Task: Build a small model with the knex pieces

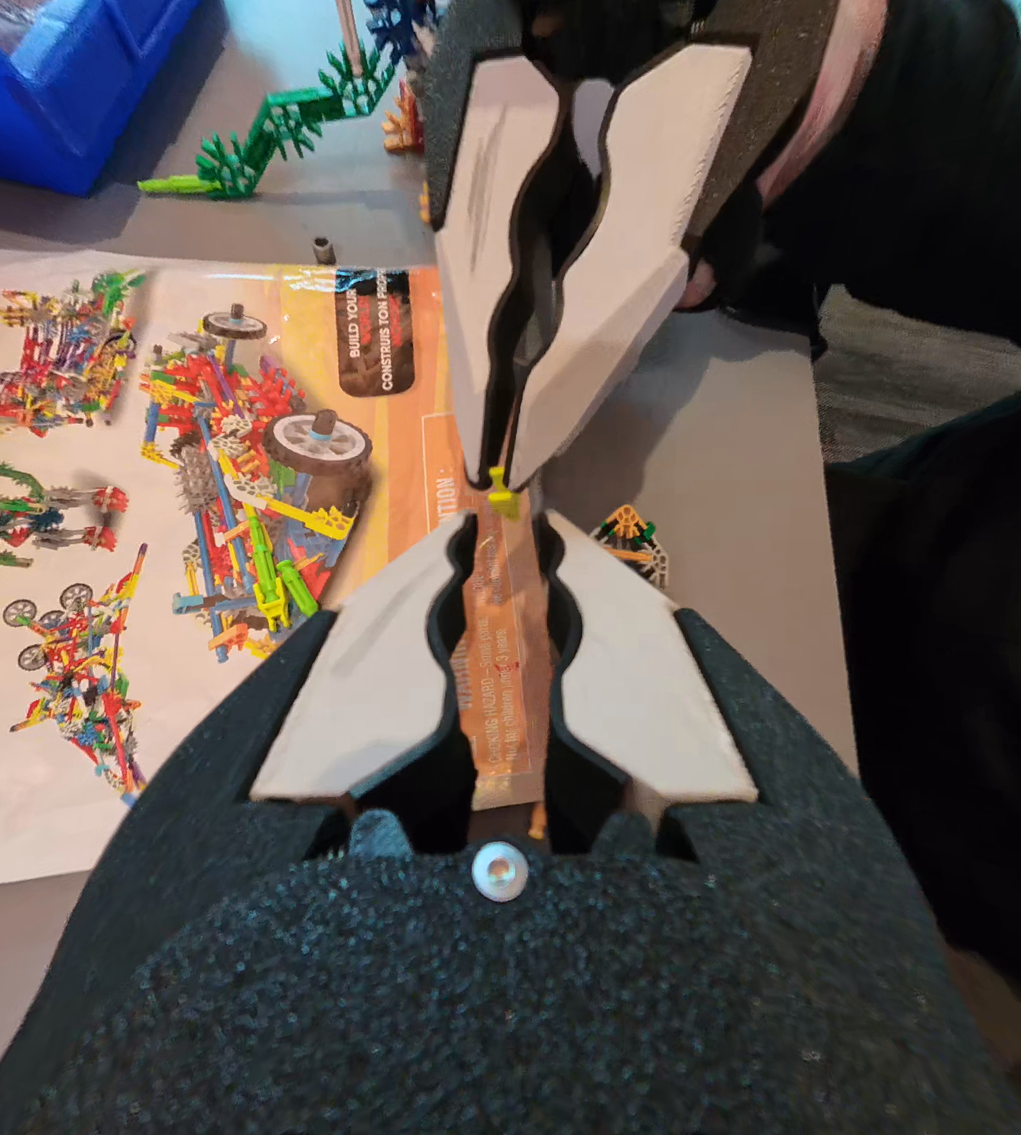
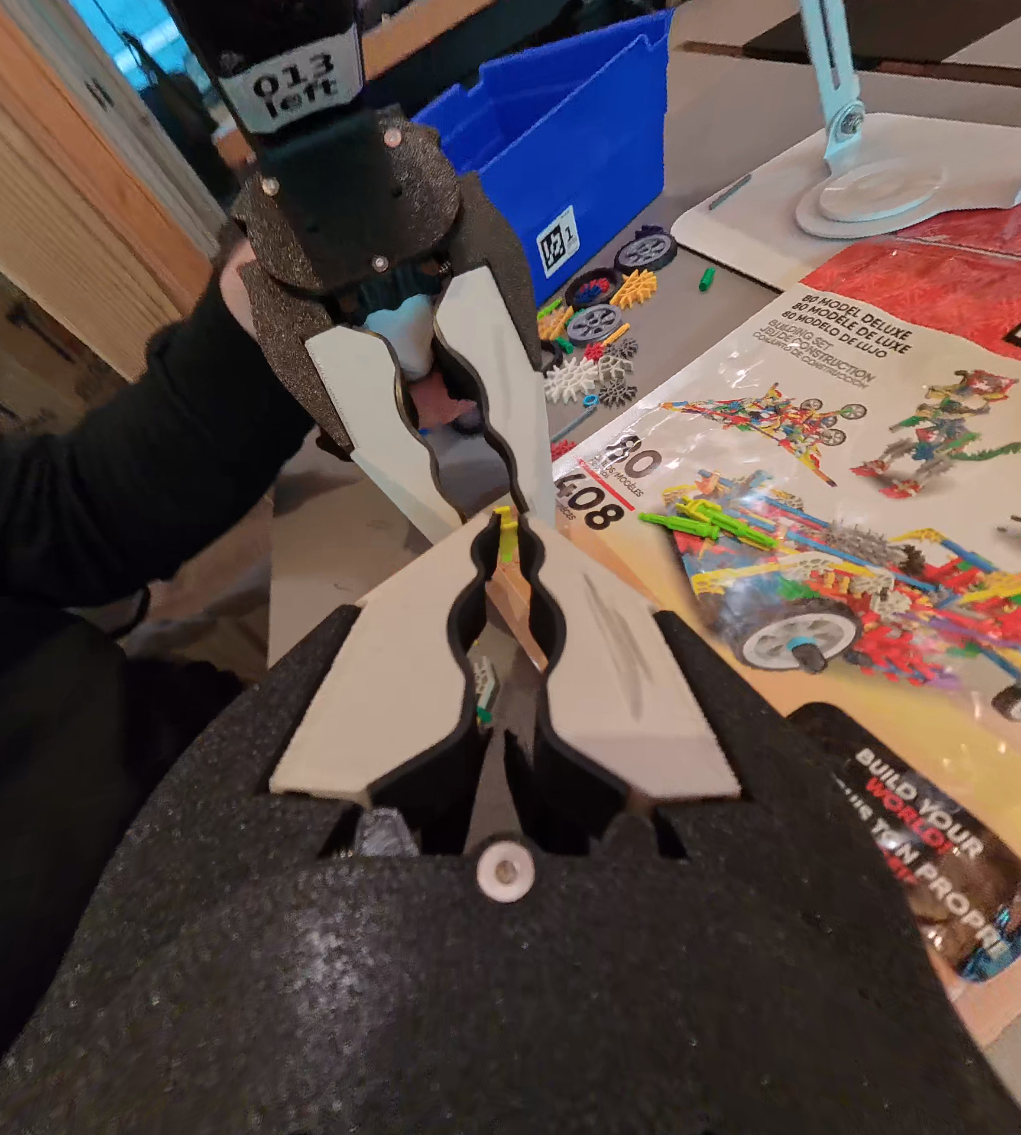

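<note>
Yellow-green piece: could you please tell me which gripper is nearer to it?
Right: the right gripper pinches the yellow-green piece between its tips, while the left gripper sits just short of it.

The grey worktop point(image 2: 710, 110) carries a large glossy printed construction-set sheet point(image 2: 802, 553), which lies flat across its middle; behind the sheet's far-left corner sits a loose heap of small plastic wheels and snowflake-shaped connectors point(image 2: 603, 344); behind that heap stands a blue plastic bin point(image 2: 569, 135); right of the bin, at the worktop's far side, stands a white metal stand on a round foot point(image 2: 864, 190); above the sheet's near edge the left gripper point(image 1: 504, 522) and the right gripper point(image 2: 511, 522) meet tip to tip, a small yellow-green plastic rod piece point(image 1: 500, 491) between them; a small dome-shaped assembly of plastic rods and connectors point(image 1: 633, 546) rests just off the sheet's edge; a chain of green plastic connectors point(image 1: 286, 129) lies beyond the sheet, beside the bin.
</note>
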Available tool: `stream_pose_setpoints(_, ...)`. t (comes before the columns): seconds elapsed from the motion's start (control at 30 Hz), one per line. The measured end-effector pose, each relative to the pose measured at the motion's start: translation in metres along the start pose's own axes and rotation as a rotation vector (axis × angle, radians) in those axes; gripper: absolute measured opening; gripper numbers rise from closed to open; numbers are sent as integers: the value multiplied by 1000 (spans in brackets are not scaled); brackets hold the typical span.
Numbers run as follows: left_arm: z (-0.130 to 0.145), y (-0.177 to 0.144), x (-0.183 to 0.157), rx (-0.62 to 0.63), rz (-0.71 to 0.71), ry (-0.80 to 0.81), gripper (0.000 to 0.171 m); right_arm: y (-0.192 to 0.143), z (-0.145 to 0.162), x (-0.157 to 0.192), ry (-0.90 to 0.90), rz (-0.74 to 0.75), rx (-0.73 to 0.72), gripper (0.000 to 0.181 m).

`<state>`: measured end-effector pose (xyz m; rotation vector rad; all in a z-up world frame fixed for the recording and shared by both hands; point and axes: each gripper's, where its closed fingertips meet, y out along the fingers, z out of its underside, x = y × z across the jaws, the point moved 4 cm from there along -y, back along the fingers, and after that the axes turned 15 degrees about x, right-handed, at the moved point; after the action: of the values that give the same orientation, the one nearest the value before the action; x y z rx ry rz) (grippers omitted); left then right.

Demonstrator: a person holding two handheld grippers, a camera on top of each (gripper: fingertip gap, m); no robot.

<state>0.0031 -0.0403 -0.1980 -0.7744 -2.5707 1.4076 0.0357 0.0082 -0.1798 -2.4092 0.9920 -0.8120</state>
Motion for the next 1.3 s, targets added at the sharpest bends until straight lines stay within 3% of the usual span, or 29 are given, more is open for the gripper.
stream_pose_setpoints(0.13,0,-10,-2,-47,-22,-15,18,-12,7,6,57,-8,-23,1)
stream_pose_setpoints(0.23,3,-14,-10,-42,-40,-9,17,-17,20,12,55,35,39,1)
stream_pose_setpoints(0.47,22,1,-37,95,-61,64,15,-16,66,28,79,32,252,2)
stream_pose_setpoints(0.73,35,20,-47,159,-65,76,16,-3,91,29,170,51,304,2)
stream_pose_setpoints(0.93,36,24,-52,158,-57,81,16,-5,95,16,195,181,328,4)
stream_pose_setpoints(1.1,38,27,-54,166,-67,79,15,-10,93,17,183,214,309,16)
stream_pose_setpoints(1.3,39,34,-64,179,-53,88,15,-13,91,30,115,217,315,16)
